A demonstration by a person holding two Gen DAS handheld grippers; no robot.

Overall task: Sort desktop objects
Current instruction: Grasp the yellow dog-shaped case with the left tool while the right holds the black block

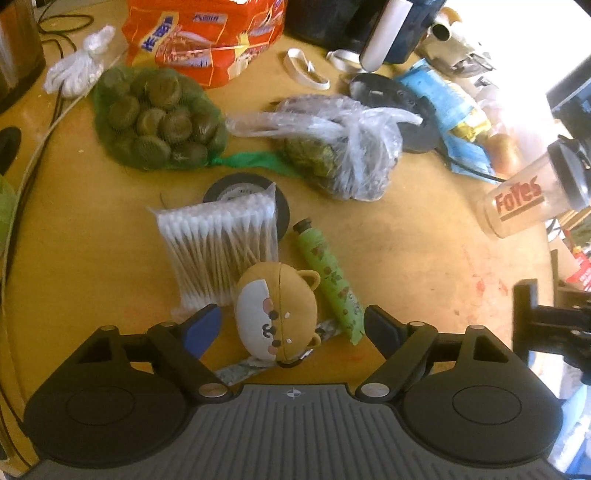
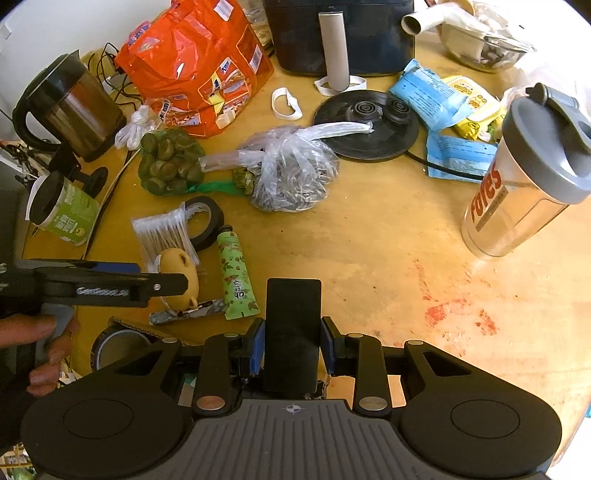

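My left gripper [image 1: 291,328] is open, its fingers on either side of a tan and white bear-shaped case [image 1: 277,312] lying on the yellow table [image 1: 406,258]. A bag of cotton swabs [image 1: 218,245] lies just beyond the case on the left, a green tube [image 1: 327,275] on the right. My right gripper [image 2: 291,347] is shut on a flat black rectangular block [image 2: 293,332] and holds it above the table's near edge. In the right wrist view the left gripper [image 2: 162,286] covers the bear case [image 2: 181,277].
A black tape roll [image 1: 282,206], a net of green fruit [image 1: 155,118], a clear bag of seeds [image 1: 343,147], an orange snack bag [image 1: 207,33], a shaker bottle [image 2: 528,177], a kettle [image 2: 70,107] and its base [image 2: 365,125] crowd the table. Another tape roll [image 2: 118,343] lies near the front.
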